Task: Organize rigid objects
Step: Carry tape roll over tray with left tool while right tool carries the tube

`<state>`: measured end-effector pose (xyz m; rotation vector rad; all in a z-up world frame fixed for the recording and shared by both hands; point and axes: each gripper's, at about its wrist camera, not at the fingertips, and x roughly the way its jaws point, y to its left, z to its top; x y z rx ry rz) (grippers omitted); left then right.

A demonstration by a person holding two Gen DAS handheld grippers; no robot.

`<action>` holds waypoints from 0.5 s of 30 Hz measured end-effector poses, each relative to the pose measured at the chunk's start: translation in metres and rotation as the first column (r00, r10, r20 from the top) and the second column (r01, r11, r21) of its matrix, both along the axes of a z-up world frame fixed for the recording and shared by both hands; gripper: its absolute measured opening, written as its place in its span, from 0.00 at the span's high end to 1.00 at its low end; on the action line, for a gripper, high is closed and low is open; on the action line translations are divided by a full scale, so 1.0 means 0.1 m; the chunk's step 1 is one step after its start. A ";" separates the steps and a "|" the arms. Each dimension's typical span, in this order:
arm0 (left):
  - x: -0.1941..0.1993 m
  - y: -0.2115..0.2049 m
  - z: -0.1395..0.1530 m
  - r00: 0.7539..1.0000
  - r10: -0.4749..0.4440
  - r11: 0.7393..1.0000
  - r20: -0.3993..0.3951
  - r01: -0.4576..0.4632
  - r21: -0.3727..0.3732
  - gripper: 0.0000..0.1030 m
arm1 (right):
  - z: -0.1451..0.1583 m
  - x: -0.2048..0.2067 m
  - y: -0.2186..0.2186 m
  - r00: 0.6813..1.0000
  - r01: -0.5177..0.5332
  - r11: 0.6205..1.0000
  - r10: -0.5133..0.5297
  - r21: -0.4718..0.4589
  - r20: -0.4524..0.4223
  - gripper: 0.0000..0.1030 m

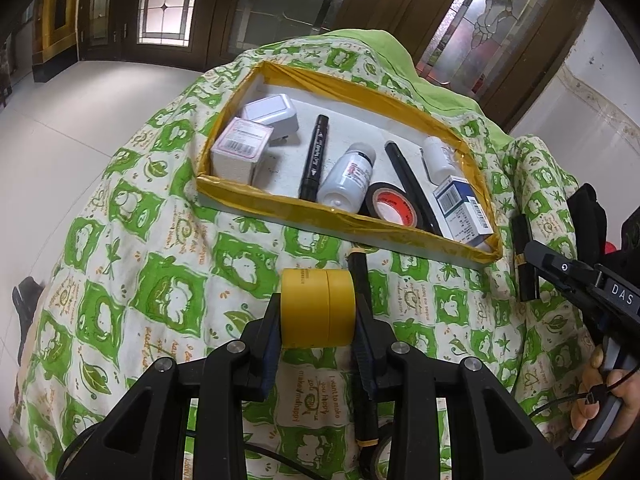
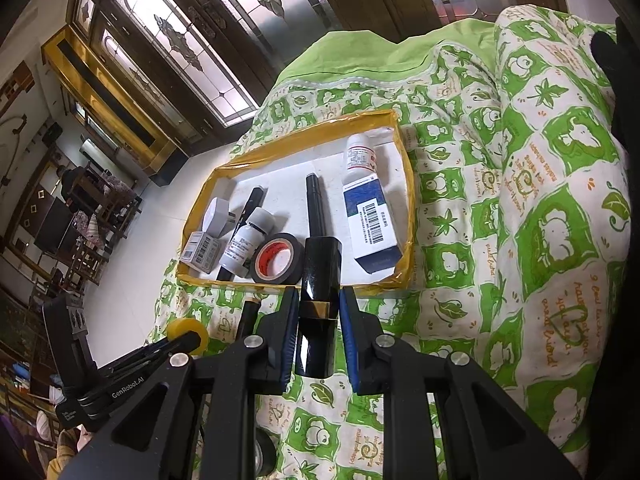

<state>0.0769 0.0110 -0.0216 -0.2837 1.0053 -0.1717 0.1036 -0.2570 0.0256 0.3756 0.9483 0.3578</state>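
Observation:
My left gripper (image 1: 318,320) is shut on a yellow tape roll (image 1: 318,312), held above the green patterned cloth just in front of the yellow-taped tray (image 1: 340,216). My right gripper (image 2: 318,320) is shut on a glossy black tube with a gold band (image 2: 318,304), at the tray's near edge (image 2: 288,283). The tray holds two white boxes, a white plug, a black marker (image 1: 314,158), a white bottle (image 1: 348,180), a black tape roll with an orange core (image 1: 394,204), a black stick, a small bottle and a blue-white box (image 1: 464,208). A black pen (image 1: 362,280) lies on the cloth beside the yellow roll.
The cloth (image 2: 520,240) covers a soft, uneven mound that rises to the right of the tray. A further black tape roll (image 2: 264,452) lies under my right gripper. White floor tiles (image 1: 80,120) drop away left of the mound. Dark wooden doors with patterned glass stand behind.

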 end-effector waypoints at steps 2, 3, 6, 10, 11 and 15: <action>0.02 -0.02 0.04 1.000 -0.010 1.000 0.008 0.010 0.005 0.67 | 0.01 0.01 0.02 1.000 -0.008 1.000 0.008 -0.004 0.002 0.81; 0.04 -0.01 0.07 1.000 -0.012 1.000 0.013 0.012 0.005 0.67 | 0.01 0.02 0.03 1.000 -0.012 1.000 0.012 -0.007 0.003 0.81; 0.11 0.02 0.16 1.000 -0.010 1.000 0.026 0.010 -0.003 0.67 | 0.04 0.05 0.07 1.000 -0.022 1.000 0.022 -0.021 0.014 0.81; 0.26 0.07 0.29 0.999 -0.009 1.000 0.047 0.008 0.008 0.67 | 0.08 0.08 0.08 0.999 -0.025 0.999 0.026 -0.028 0.026 0.81; 0.30 0.09 0.31 0.999 -0.009 1.000 0.049 0.009 0.009 0.67 | 0.08 0.08 0.08 0.999 -0.025 0.999 0.026 -0.026 0.025 0.81; 0.50 0.10 0.38 0.998 -0.016 1.000 0.054 0.015 0.025 0.67 | 0.06 0.09 0.08 0.999 -0.031 0.999 0.031 -0.016 0.016 0.81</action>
